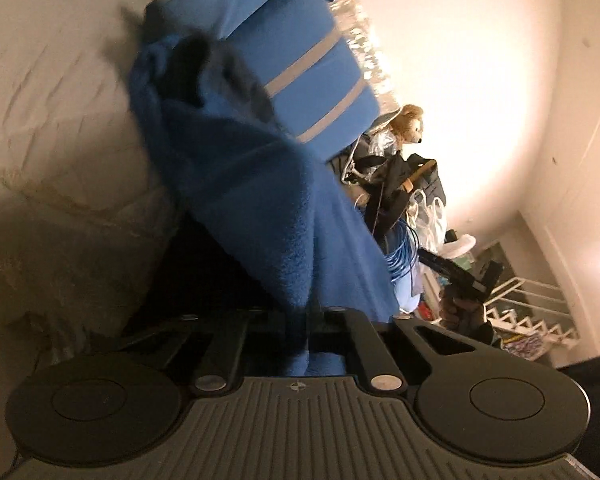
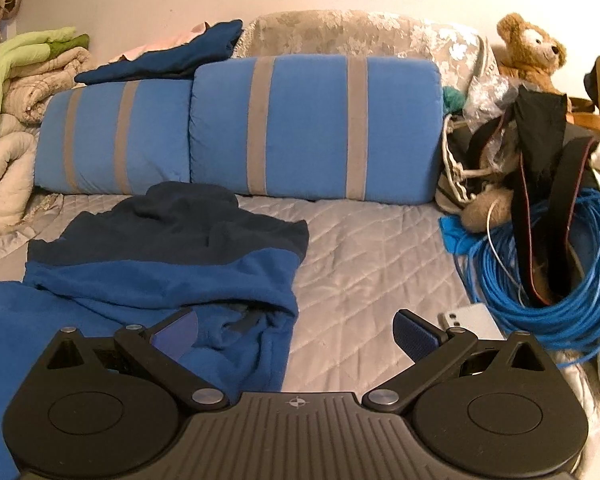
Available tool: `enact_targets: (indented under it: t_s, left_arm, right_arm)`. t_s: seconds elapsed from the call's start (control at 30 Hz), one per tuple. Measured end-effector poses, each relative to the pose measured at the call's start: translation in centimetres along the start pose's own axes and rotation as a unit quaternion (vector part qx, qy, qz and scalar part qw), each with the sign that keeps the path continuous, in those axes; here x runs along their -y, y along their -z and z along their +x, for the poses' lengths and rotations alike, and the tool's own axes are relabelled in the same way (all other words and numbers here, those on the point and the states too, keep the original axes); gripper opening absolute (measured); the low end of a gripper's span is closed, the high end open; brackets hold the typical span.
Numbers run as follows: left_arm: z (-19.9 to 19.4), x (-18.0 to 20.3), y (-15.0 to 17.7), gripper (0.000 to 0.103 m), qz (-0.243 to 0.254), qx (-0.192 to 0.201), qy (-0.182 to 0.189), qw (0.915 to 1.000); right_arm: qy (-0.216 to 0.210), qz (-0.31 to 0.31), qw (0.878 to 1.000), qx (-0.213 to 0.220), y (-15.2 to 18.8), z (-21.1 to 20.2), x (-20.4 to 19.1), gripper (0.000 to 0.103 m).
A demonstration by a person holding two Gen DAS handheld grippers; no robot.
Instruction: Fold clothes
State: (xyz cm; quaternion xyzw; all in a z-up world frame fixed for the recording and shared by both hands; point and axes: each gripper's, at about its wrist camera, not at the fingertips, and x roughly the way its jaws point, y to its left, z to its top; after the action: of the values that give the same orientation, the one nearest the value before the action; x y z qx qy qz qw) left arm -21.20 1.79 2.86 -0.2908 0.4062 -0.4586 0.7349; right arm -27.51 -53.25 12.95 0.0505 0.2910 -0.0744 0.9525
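Fleece garment (image 2: 148, 248), two-tone blue, is lying crumpled at the lower left of the right wrist view. The left gripper (image 1: 306, 332) is pinching a fold; the right gripper (image 2: 296, 336) is hovering with jaws apart. The pinched fabric is likely slipping if tugged. The quilted bedspread (image 2: 360, 264) is offering room at centre, with the blue cable coil (image 2: 540, 280) crowding the right and the striped cushions (image 2: 312, 128) beyond.

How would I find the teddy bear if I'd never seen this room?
Look at the two blue cushions with grey stripes along the back of the bed, then go to their right end. Above the pile of straps and the blue cable coil sits the teddy bear, the only furry tan thing with a face.
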Motion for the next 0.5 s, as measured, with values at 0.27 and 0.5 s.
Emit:
enact_targets:
  t_s: [0.27, 0.5]
  left_arm:
    - [-3.7, 2.3, -3.1, 0.006, -0.004, 0.085, -0.11, 0.9903]
    - [-2.5, 3.4, -6.3, 0.006, 0.033, 0.051, -0.177, 0.9824]
  right_arm:
    - [-0.003, 0.031, 0.999, -0.021, 2.7, -1.0, 1.7, 0.103]
    - [-0.099, 0.055, 0.992, -0.052, 5.5, -1.7, 2.8, 0.103]
